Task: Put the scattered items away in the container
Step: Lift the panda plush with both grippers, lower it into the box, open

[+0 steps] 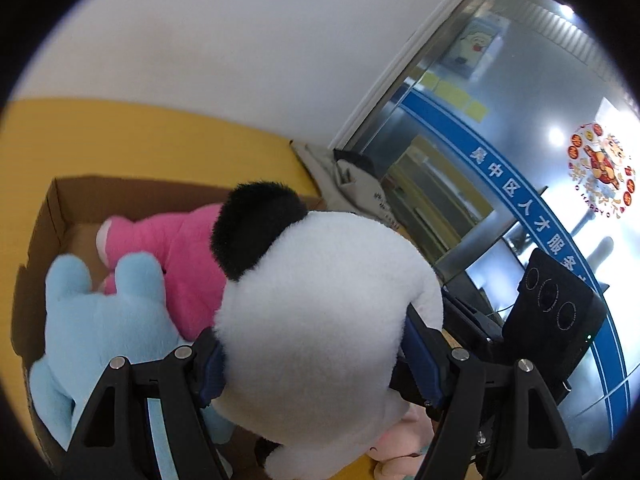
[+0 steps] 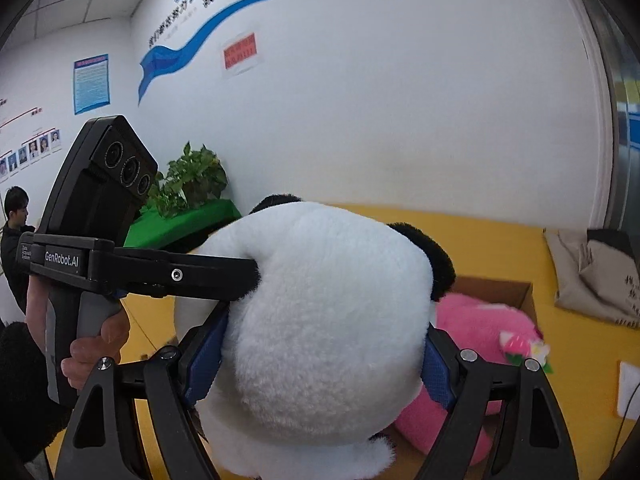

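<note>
Clamping one panda plush with both grippers above cardboard box on yellow floor, white wall far.

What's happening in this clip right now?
A person is carrying a big panda plush, clamped from two sides by the left gripper and right gripper. It hangs over a cardboard box on the yellow floor, where a pink plush and a blue plush already lie. The panda is not yet released.
</note>
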Tool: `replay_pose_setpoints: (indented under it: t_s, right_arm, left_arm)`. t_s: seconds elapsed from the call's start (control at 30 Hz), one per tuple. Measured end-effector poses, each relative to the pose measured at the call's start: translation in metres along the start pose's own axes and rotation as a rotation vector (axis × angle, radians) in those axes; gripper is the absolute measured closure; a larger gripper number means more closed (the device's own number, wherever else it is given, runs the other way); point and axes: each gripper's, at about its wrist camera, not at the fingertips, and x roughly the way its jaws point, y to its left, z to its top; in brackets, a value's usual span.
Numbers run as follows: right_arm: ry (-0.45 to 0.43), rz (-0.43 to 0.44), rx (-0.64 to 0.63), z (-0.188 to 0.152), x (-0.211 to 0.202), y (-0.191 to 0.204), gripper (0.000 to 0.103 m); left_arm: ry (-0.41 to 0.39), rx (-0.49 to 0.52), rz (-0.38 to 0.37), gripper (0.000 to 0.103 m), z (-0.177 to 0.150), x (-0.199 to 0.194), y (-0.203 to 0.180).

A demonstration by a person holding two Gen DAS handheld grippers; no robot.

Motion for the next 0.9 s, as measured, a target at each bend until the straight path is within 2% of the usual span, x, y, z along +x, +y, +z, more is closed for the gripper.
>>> replay_pose_setpoints:
  t_s: [0.03, 0.1, 0.3, 0.4, 0.53, 0.6, 0.73, 0.9]
  right_arm:
    - [0.053, -0.008, 0.024, -0.008, 0.012, -0.004, 0.016]
    - [0.106, -0.011, 0.064, -0.019, 0.025, -0.011, 0.016]
    - [0.168, -0.03, 0.153, -0.034, 0.046, -0.033, 0.016]
    - [0.189, -0.041, 0.185, -0.037, 0.057, -0.041, 0.016]
    - [0.251, -0.063, 0.174, -0.049, 0.068, -0.042, 0.015]
    - [0.285, -0.076, 0.179, -0.056, 0.072, -0.039, 0.015]
    - [0.266, -0.075, 0.185, -0.053, 0.057, -0.034, 0.011]
    - [0.256, -0.073, 0.206, -0.05, 0.03, -0.024, 0.003]
  left_arm:
    - [0.018, -0.026, 0.006, 0.029, -0.004, 0.008, 0.006]
    - [0.028, -0.068, 0.011, 0.029, -0.01, 0.016, 0.014]
    - [0.056, -0.14, 0.05, 0.025, -0.012, 0.04, 0.033]
    - [0.061, -0.115, 0.071, 0.024, -0.013, 0.046, 0.036]
    - [0.111, 0.021, 0.172, 0.018, -0.024, 0.06, 0.024]
    - [0.095, 0.028, 0.179, 0.016, -0.027, 0.056, 0.021]
    - [0.07, -0.005, 0.177, 0.014, -0.028, 0.033, 0.016]
    - [-0.011, -0.009, 0.235, 0.014, -0.042, -0.006, -0.003]
